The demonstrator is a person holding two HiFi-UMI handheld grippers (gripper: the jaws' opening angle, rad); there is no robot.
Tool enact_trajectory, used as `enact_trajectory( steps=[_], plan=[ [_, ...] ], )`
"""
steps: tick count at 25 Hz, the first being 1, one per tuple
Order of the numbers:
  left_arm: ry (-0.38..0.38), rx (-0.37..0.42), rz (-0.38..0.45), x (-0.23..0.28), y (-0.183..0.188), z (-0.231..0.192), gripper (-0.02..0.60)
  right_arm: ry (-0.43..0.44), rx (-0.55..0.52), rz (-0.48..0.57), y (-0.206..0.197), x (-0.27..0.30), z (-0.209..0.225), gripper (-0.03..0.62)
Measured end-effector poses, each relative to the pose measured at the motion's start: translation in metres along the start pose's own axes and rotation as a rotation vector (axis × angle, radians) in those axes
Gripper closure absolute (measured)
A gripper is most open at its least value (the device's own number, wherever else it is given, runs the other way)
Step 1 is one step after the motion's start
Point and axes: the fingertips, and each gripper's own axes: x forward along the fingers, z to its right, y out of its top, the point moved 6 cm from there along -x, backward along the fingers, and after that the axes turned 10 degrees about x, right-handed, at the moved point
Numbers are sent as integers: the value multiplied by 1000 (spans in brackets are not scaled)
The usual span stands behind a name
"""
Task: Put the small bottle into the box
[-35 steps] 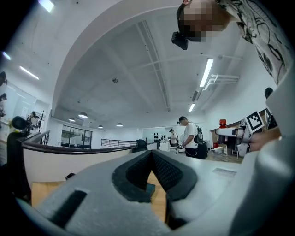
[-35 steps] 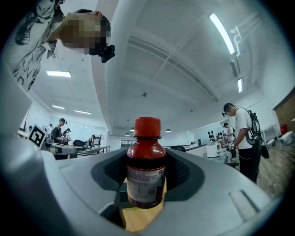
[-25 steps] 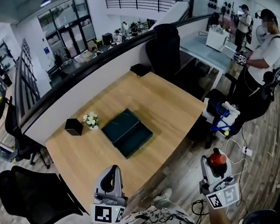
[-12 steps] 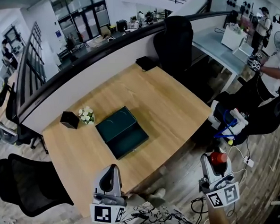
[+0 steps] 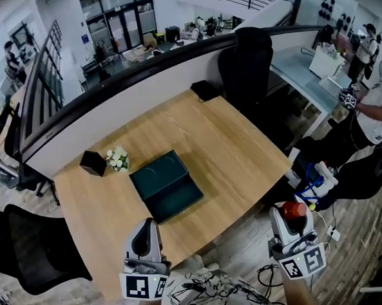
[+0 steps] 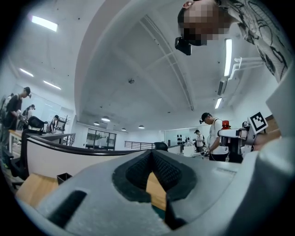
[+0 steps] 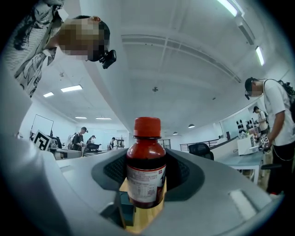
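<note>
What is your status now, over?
Right gripper shut on small bottle, held upright. Left gripper shut, empty. Box lies open on table, bottle not yet in. Flowers and black cube beside box, apart from it.

A pale wooden table (image 5: 236, 146) carried a small pot of white flowers (image 5: 118, 158) just beside a black cube-shaped holder (image 5: 92, 163) near its far left corner, while a flat black pouch (image 5: 206, 89) lay at the far edge. A high-backed black office chair (image 5: 244, 55) stood behind the table by a dark curved rail (image 5: 141, 69), and a second black chair (image 5: 29, 249) stood at the left. To the right, a person in a white shirt (image 5: 379, 108) stood near a grey desk (image 5: 295, 68).
</note>
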Motion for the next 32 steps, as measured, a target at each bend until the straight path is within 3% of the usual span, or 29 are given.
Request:
enact_trajectory(
  steps=[4,8,18,23,32],
  plan=[
    [40,-4,42,11,7,-27,586,46,-27,-7,8,38,-9,377],
    [81,-18,30,12,2,-53,586,94,-20,-14,6,81,-21,376],
    [124,-47,1,3,-14,-95,586,236,-16,-81,-29,154,-68,378],
    [167,-55,0,-5,-18,-101,586,356,-12,-145,-52,189,-86,376],
    [419,-64,-44,-10,-19,-82,586,655,14,-273,-112,254,-102,376]
  ],
)
